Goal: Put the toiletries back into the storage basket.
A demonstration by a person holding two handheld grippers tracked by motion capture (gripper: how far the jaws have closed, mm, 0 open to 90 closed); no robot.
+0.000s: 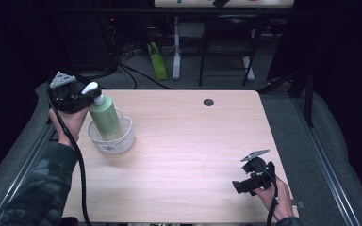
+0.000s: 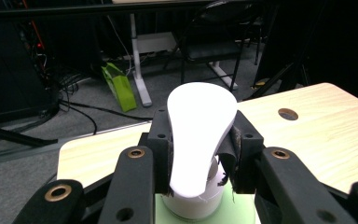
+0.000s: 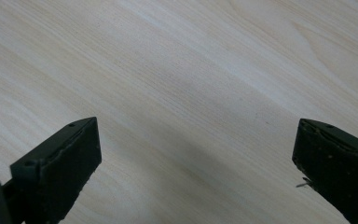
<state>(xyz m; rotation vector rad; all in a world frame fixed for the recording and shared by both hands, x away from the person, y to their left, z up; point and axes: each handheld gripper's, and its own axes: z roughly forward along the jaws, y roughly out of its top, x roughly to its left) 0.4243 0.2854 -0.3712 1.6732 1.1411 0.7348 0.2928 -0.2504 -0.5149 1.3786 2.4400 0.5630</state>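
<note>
High view: near the surface's (image 1: 184, 141) far left corner, the left hand-held gripper (image 1: 88, 92) clamps the white pump head (image 1: 91, 87) of a green bottle (image 1: 105, 117) standing in a white basket (image 1: 118, 141). Left gripper view: the pads press on the pump head (image 2: 200, 135). Right gripper view: the right hand-held gripper (image 3: 193, 158) gapes empty above bare wood.
</note>
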